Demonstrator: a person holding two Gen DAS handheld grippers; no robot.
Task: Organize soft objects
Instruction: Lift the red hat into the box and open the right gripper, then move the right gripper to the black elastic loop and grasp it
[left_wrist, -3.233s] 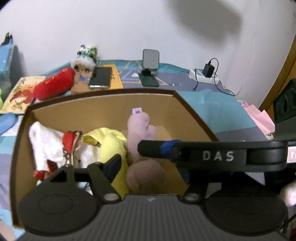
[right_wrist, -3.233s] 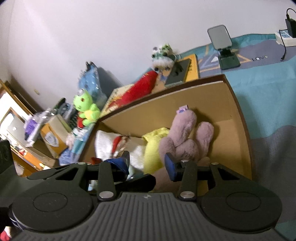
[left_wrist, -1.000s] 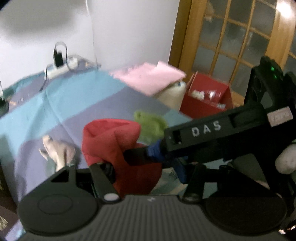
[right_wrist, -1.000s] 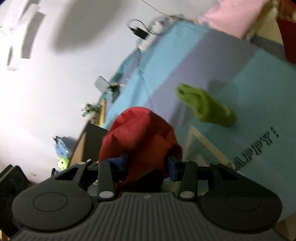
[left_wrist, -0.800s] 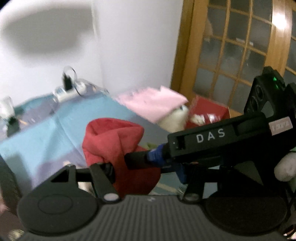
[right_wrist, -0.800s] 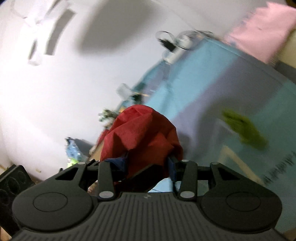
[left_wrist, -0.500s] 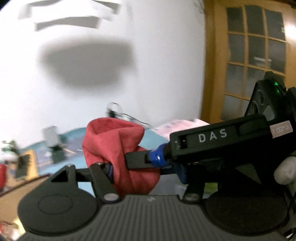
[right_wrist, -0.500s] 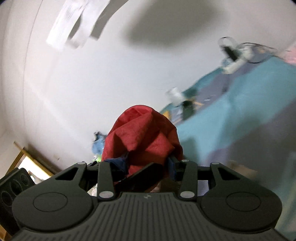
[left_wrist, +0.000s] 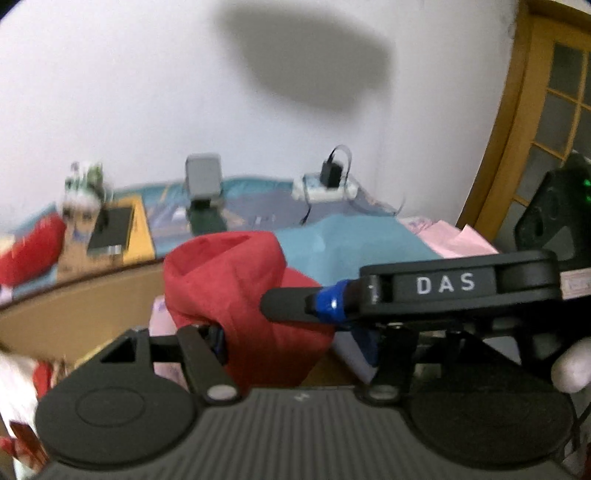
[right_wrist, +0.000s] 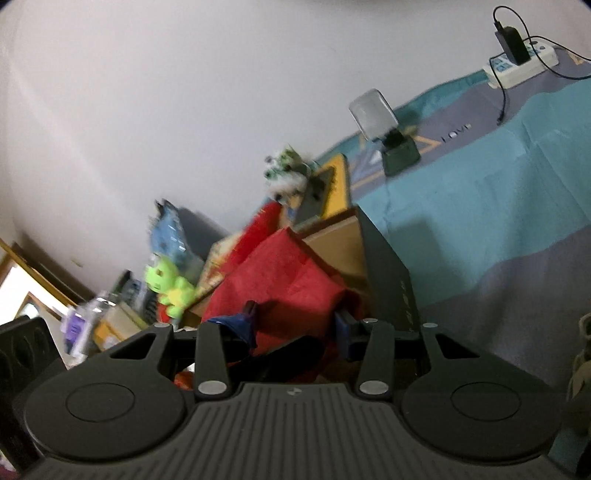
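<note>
A red soft cloth bundle (left_wrist: 236, 288) hangs between both grippers, just above the open cardboard box (left_wrist: 74, 306). My left gripper (left_wrist: 291, 343) has the bundle between its fingers; its jaws are opening, the left pad still touches the cloth and a gap shows at the right pad. A finger of the right gripper (left_wrist: 288, 302), labelled DAS, lies across the bundle. In the right wrist view my right gripper (right_wrist: 295, 328) is shut on the red bundle (right_wrist: 284, 280) beside the box's dark side wall (right_wrist: 388, 280). A pink plush (left_wrist: 162, 314) lies inside the box.
Behind the box on the blue mat (left_wrist: 351, 240) stand a phone holder (left_wrist: 203, 184), a power strip with charger (left_wrist: 325, 184), a phone on a yellow book (left_wrist: 110, 229) and a red plush (left_wrist: 29, 251). A green frog toy (right_wrist: 166, 288) sits among clutter. A wooden door (left_wrist: 546, 110) is to the right.
Both grippers swung with the red bundle away from the door side of the mat and now hang over the cardboard box. The green item stayed behind. The left jaws have widened.
</note>
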